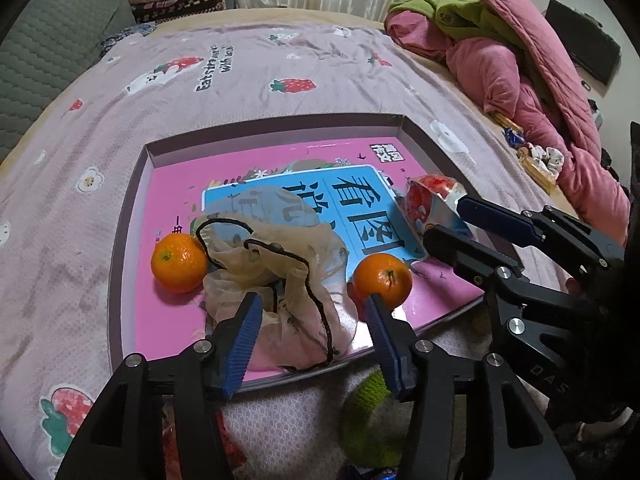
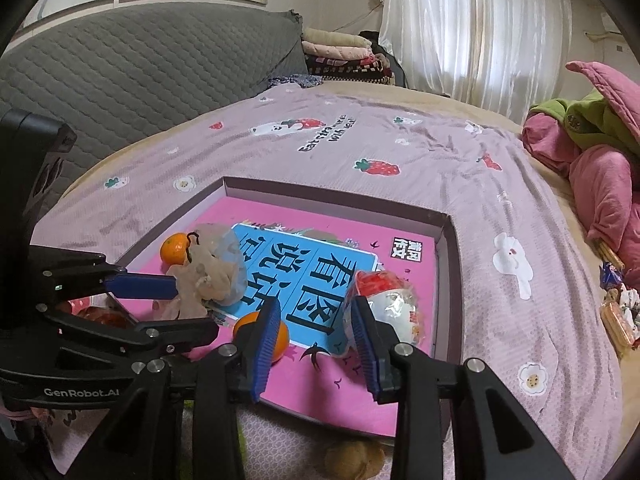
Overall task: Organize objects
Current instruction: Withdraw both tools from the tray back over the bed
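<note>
Orange fruits numbered two: one (image 1: 179, 262) at nine o'clock of the mesh bag (image 1: 280, 276), one (image 1: 382, 280) at three; left tool (image 1: 314, 320) and right tool (image 2: 314, 326) gaped empty

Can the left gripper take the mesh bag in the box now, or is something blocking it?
Probably yes. The left gripper is open, and the mesh bag lies between its fingers with nothing on top. One orange sits close by its right finger and might get nudged.
</note>
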`<state>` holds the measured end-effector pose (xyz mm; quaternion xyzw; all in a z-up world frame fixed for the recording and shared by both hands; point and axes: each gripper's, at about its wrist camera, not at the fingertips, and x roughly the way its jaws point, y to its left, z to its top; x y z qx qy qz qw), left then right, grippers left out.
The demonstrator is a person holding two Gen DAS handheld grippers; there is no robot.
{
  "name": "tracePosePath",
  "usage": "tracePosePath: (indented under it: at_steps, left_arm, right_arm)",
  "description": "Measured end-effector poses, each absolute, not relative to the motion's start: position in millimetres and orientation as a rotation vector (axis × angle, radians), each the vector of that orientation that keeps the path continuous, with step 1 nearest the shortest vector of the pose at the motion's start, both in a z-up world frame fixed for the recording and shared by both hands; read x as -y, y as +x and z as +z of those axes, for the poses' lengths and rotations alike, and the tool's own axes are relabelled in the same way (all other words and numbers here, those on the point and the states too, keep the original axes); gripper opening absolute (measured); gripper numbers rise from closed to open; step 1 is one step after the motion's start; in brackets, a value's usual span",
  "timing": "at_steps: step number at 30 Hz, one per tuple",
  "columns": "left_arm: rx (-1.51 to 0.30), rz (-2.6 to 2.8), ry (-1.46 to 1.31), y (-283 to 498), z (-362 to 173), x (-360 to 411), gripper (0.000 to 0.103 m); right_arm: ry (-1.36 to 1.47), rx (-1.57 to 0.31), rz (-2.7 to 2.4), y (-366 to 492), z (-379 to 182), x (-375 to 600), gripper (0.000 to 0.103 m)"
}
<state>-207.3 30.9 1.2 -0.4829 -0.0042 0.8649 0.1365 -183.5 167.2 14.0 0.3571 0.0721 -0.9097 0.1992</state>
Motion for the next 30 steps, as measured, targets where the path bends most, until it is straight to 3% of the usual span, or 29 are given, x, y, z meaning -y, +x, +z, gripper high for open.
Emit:
tracePosePath:
  at_steps: [7,13,30]
  left_arm:
    - [0.020,2.516,-1.365,-203.6,12.6,-28.6,0.058]
    - [0.024,2.537,-1.322,-200.7,25.5,-25.0,0.063]
    - [0.054,2.635,-1.207,-193.3,59.5,-5.3,0.065]
  right_arm:
    - [0.985,-0.197,-2.553,-182.4,18.2,-168.2,0.039]
    - [0.976,-0.192,-2.561,-182.9,21.0,-169.2,0.048]
    - [0.926,-0.162,-2.603,-181.2,40.0,-178.7,0.056]
